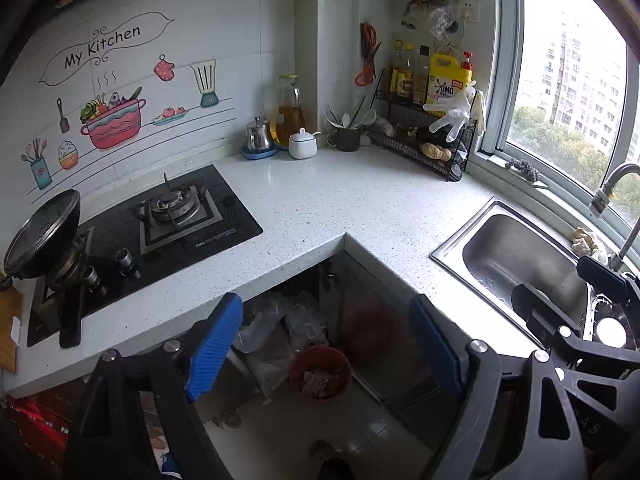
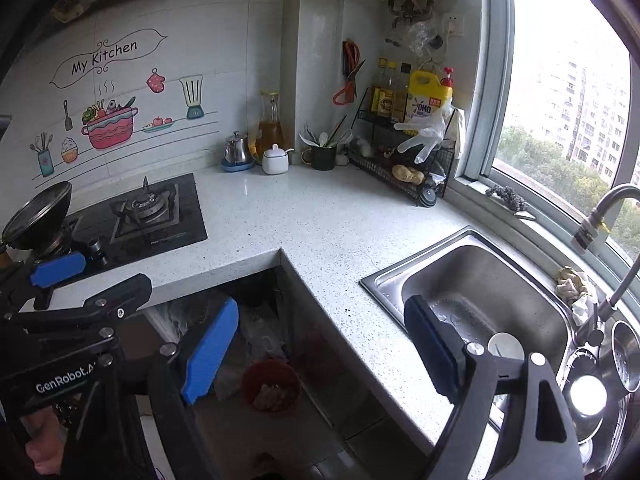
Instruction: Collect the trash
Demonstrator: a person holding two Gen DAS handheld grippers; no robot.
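While both grippers [image 1: 326,344] [image 2: 324,350] hang wide open, empty, above a red bin [image 1: 320,372]; wall sticker [image 1: 102,46] reads "My Kitchen", yellow jug [image 1: 448,80] "OMO", left tool "GenRobot.A".

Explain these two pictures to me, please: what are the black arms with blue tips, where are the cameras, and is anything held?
No robot here: a person carries two hand-held grippers with blue pads. One camera sits on each, looking forward. The left gripper and right gripper are both open and hold nothing. Below them, on the floor, stands a red bin with trash inside. The white counter carries a gas stove, a wire rack of bottles and a steel sink.
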